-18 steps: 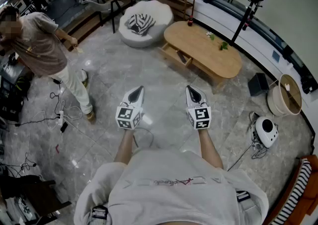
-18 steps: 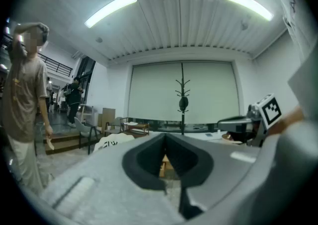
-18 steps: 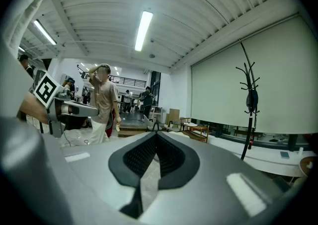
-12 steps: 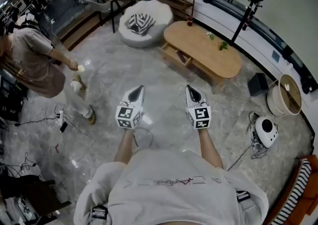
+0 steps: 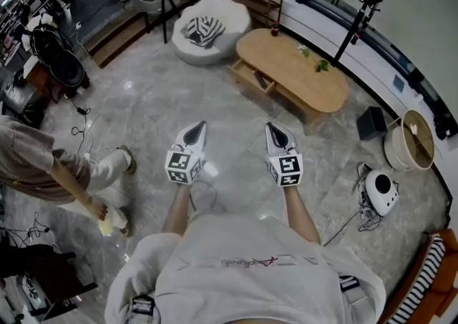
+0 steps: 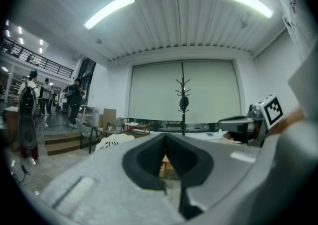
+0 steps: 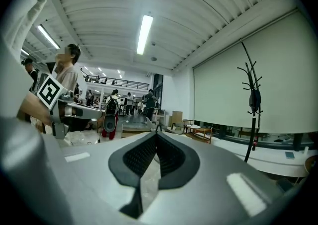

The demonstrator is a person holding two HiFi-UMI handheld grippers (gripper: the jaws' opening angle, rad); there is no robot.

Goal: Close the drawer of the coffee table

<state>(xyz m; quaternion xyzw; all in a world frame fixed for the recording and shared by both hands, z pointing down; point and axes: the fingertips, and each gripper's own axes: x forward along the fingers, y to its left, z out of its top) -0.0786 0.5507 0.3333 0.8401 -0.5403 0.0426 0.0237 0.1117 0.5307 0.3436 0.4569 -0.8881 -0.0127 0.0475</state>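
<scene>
Far ahead, across a stretch of marble floor [image 5: 215, 101]: oval wooden table [image 5: 308, 76], its drawer [image 5: 250, 76] pulled out on the near side, with something dark lying inside. Well apart from both tools and touched by neither. Sits a little right of the line between them in the head view.

Left hand-held gripper [image 5: 201, 126]: held out in front of the body, about level, aimed toward the table. Seen in its own view [image 6: 165, 138] with jaws shut tip to tip, nothing between the pads.

Right hand-held gripper [image 5: 271, 127]: just beside the left one and parallel to it, a gap between the two. Jaws likewise closed together [image 7: 157, 135], empty, in contact with nothing.

At the left edge, a person [image 5: 36, 165] bent low over the floor. Beside the table, a round white pouf [image 5: 215, 29] and a black coat stand [image 5: 356, 22].
</scene>
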